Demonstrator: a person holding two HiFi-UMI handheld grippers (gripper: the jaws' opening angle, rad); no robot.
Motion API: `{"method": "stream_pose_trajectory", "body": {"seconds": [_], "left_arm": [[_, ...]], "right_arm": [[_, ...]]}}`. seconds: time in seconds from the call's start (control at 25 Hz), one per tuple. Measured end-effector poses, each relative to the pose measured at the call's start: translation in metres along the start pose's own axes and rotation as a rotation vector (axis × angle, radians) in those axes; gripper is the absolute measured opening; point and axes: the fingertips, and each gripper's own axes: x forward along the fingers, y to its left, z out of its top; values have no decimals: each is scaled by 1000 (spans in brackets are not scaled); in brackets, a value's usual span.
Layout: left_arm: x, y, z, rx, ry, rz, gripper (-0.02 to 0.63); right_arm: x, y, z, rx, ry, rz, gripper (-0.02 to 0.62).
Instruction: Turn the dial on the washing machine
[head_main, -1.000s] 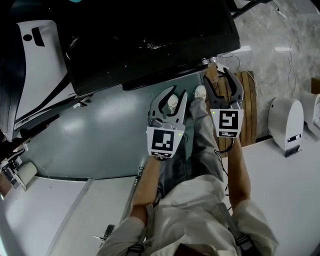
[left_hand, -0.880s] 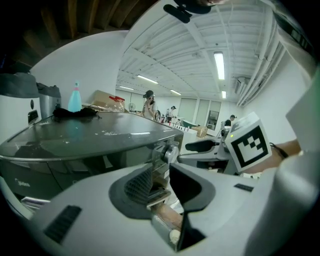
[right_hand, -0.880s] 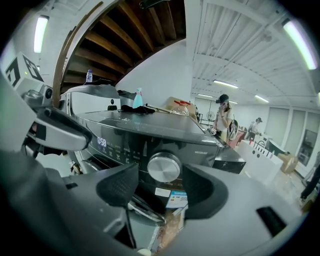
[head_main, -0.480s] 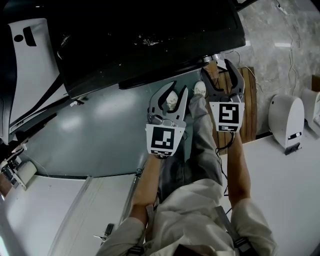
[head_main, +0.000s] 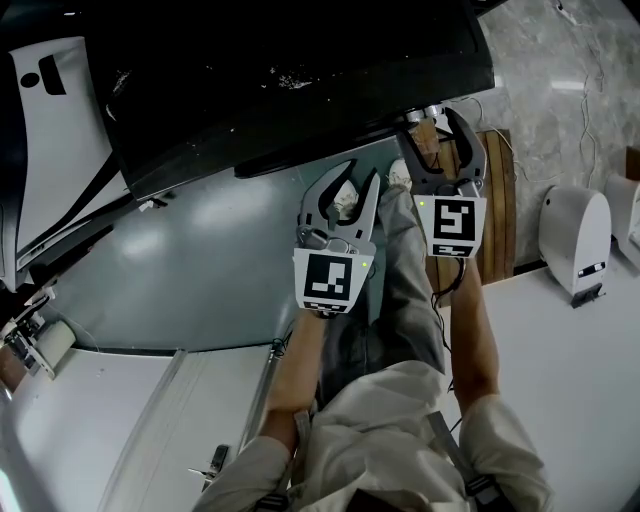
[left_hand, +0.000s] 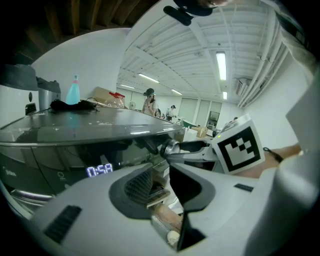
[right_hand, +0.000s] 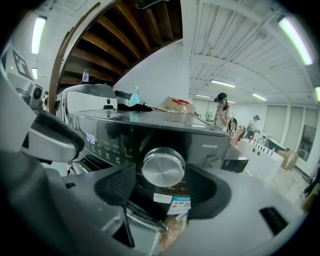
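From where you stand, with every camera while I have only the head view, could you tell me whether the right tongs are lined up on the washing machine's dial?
Observer: Yes. In the right gripper view the silver dial sits centred between the right tongs, whose jaws stand apart on either side of it.
Operator: Thank you. Is the power on?
Observer: The display on the front panel is lit and reads 0:58.
Operator: And the other hand?
Observer: The left tongs are open and grip nothing.
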Motion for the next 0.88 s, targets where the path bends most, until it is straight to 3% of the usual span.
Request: {"method": "stream_pose_trajectory", "body": {"seconds": [0.36, 0.88], "left_arm": [[3, 2, -3, -6, 9, 1, 110], [5, 0, -5, -6, 11, -5, 110]], "right_arm": [[5, -4, -2, 35, 8, -30, 270], [5, -7, -3, 183, -16, 19, 270]]}}
